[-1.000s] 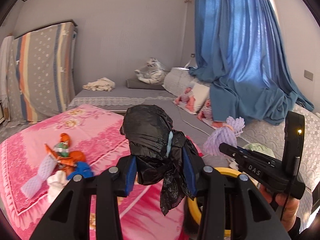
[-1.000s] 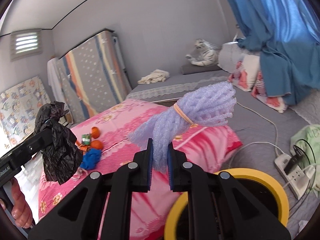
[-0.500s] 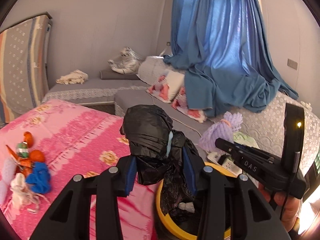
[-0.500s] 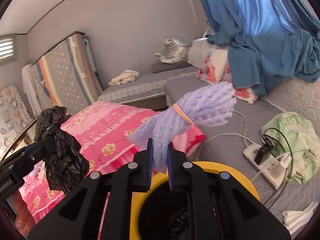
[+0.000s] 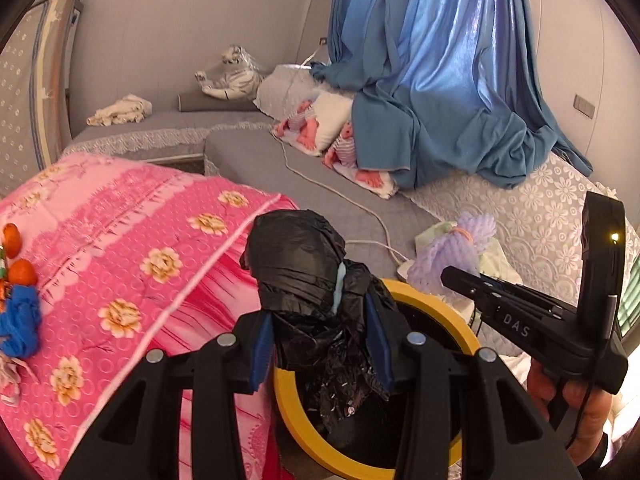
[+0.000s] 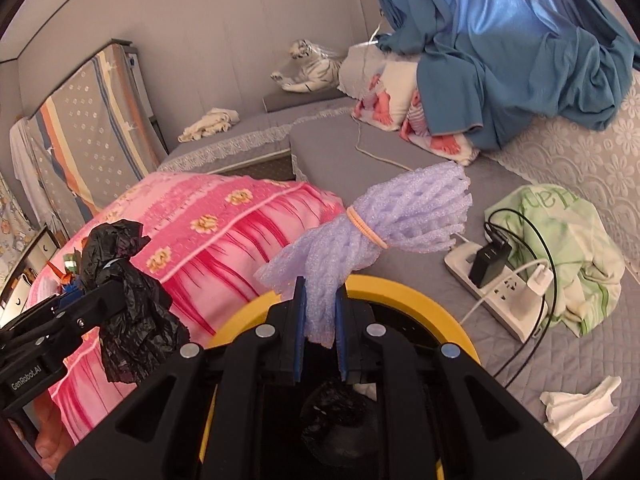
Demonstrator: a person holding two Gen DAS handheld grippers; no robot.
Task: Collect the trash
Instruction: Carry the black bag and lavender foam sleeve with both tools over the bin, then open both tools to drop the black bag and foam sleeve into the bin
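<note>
Both claws are loaded over the yellow-rimmed bin (image 5: pixel 298 420): left gripper (image 5: pixel 320 344) clamps a black bag (image 5: pixel 304 268), right gripper (image 6: pixel 319 334) pinches purple foam netting (image 6: pixel 400 216). Only the right view shows the power strip (image 6: pixel 492 292) and 1 crumpled tissue (image 6: pixel 576 408) beside the bin.

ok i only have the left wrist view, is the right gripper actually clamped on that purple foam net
observer: yes, the right gripper is shut on the lower end of the purple foam net, above the yellow-rimmed bin.
operator: any trash on the floor that side
observer: a crumpled white tissue lies on the grey mat, right of the bin.
operator: anything to avoid there
observer: a white power strip with chargers plugged in, just beyond the bin.
</note>
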